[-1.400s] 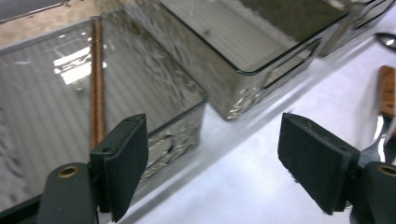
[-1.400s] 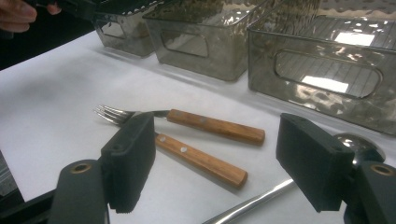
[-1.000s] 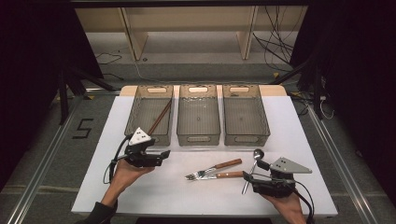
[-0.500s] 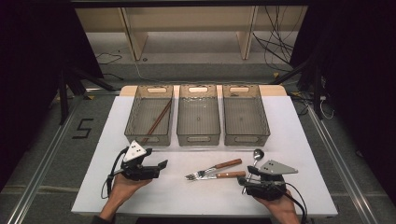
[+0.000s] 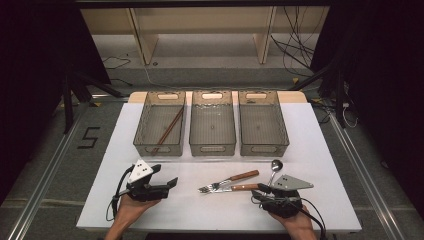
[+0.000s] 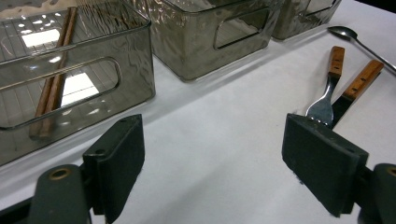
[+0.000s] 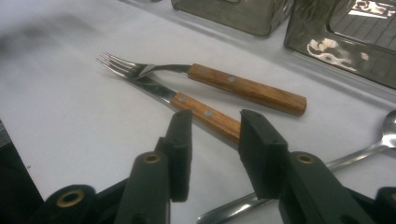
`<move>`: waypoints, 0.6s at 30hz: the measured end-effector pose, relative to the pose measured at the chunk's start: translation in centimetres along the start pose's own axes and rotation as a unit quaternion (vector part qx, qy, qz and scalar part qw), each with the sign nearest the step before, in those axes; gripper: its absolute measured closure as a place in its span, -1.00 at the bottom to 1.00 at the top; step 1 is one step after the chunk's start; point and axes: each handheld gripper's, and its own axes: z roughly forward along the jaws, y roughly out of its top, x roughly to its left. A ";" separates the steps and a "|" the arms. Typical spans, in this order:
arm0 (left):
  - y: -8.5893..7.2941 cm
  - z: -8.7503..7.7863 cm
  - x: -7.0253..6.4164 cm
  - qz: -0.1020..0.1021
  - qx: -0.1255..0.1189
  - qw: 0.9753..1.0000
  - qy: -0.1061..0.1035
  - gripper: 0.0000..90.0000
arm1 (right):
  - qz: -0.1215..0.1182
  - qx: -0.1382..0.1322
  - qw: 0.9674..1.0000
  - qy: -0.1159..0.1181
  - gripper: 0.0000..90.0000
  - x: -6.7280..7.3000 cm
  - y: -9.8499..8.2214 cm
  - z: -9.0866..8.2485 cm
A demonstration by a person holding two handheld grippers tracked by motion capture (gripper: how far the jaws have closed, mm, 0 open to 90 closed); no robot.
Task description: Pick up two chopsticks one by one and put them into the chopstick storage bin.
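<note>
While the right gripper (image 7: 212, 149) sits low at the bench's (image 5: 330, 165) front edge, right of centre, its fingers (image 7: 180, 149) have just been closing around the wooden handle of the nearer utensil (image 7: 205, 114), seemingly a knife; the handle lies between them, but gaps show on both sides, so they are released for now, not gripping. That knife lies on the bench in front of the middle bin (image 5: 212, 122), crossed under a fork (image 7: 201, 74), with a spoon (image 5: 274, 167) just to the right. The left gripper (image 5: 162, 186) rests near the front left, fingers wide apart and empty. The left bin (image 5: 160, 122) already holds chopsticks (image 5: 167, 131), so the work looks like sorting cutlery into bins, and this is the grasp step. Next, the fingers should finish pinching the handle squarely, then lift gently so the blade slides out from beneath the fork without dragging it.
</note>
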 end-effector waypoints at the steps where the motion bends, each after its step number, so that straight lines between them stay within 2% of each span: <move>1: 0.0 0.0 0.0 0.000 -0.001 1.000 -0.001 -0.54 | 0.000 0.000 1.000 0.001 0.53 0.0 0.0 0.0; 7: -0.1 -0.4 -0.1 -0.006 -0.008 1.000 -0.002 -0.55 | -0.005 0.009 1.000 0.010 0.74 0.0 -0.4 0.3; 13: -0.2 -0.3 -0.2 -0.002 -0.005 1.000 -0.002 -0.55 | -0.018 0.018 1.000 0.012 0.91 0.3 -0.5 0.5; 18: -0.2 -0.3 -0.3 -0.002 -0.005 1.000 -0.003 -0.55 | -0.027 0.029 0.999 0.010 1.00 0.6 -0.5 0.7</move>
